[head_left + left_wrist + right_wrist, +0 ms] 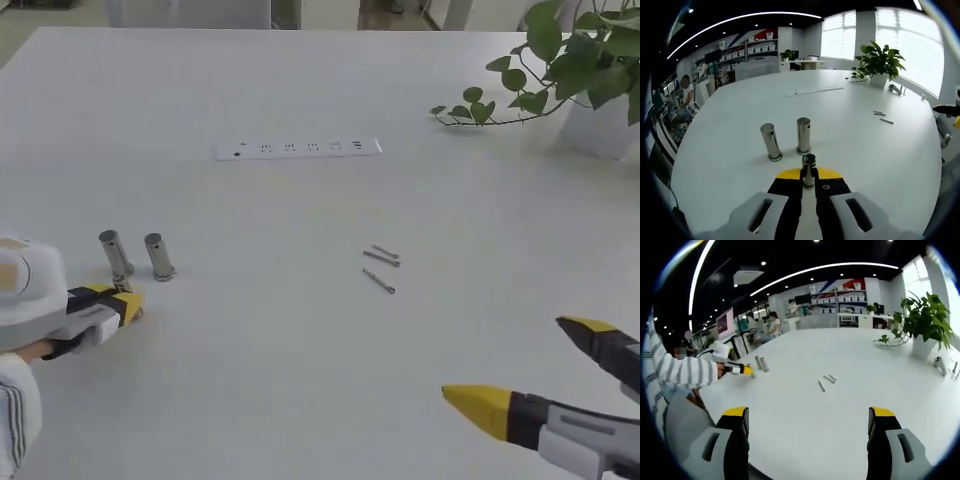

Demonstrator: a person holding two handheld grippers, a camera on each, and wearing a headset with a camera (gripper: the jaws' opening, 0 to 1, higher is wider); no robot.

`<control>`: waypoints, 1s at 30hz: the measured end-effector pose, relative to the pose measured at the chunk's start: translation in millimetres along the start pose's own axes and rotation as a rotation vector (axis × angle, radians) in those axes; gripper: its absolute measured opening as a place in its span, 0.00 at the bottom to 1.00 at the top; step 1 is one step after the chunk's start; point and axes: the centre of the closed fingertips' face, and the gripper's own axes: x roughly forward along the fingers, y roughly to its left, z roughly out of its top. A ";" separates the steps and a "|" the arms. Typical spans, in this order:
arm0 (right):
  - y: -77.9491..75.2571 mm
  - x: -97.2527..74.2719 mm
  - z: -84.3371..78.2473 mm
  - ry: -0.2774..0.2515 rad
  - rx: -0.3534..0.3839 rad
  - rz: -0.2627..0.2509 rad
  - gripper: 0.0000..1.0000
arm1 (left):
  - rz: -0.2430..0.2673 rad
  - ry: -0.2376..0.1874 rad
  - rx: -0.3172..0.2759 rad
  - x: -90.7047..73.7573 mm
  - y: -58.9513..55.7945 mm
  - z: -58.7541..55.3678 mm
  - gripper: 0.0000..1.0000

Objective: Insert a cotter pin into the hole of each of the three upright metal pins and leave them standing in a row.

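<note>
Two upright metal pins [116, 255] [158, 257] stand side by side at the table's left. In the left gripper view they are the left pin [770, 141] and the right pin [803, 135]. Just in front of them my left gripper [809, 177] [125, 300] is shut on a third metal pin [808, 170], held upright at the table surface. Three cotter pins [381, 262] lie loose near the middle, also seen as cotter pins [824, 383] in the right gripper view. My right gripper [520, 365] [807, 415] hangs open and empty at the near right, well short of them.
A white power strip [297, 149] lies farther back, centre left. A potted plant [580, 70] stands at the far right corner with vines trailing onto the table. People sit at desks beyond the table in the gripper views.
</note>
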 end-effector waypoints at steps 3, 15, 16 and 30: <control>0.6 0.3 -0.2 -0.003 0.000 0.008 1.00 | 0.009 -0.006 -0.001 -5.0 -6.2 1.6 0.07; 6.6 5.1 1.6 -0.009 -0.018 0.058 1.00 | 0.018 -0.013 0.007 -17.6 -34.2 3.7 0.07; 6.6 5.3 2.1 -0.010 -0.018 0.061 1.00 | 0.016 -0.015 0.003 -18.7 -37.7 3.8 0.07; 8.1 10.3 5.5 -0.017 -0.024 0.082 1.00 | 0.006 -0.008 -0.032 -21.1 -66.4 -5.1 0.07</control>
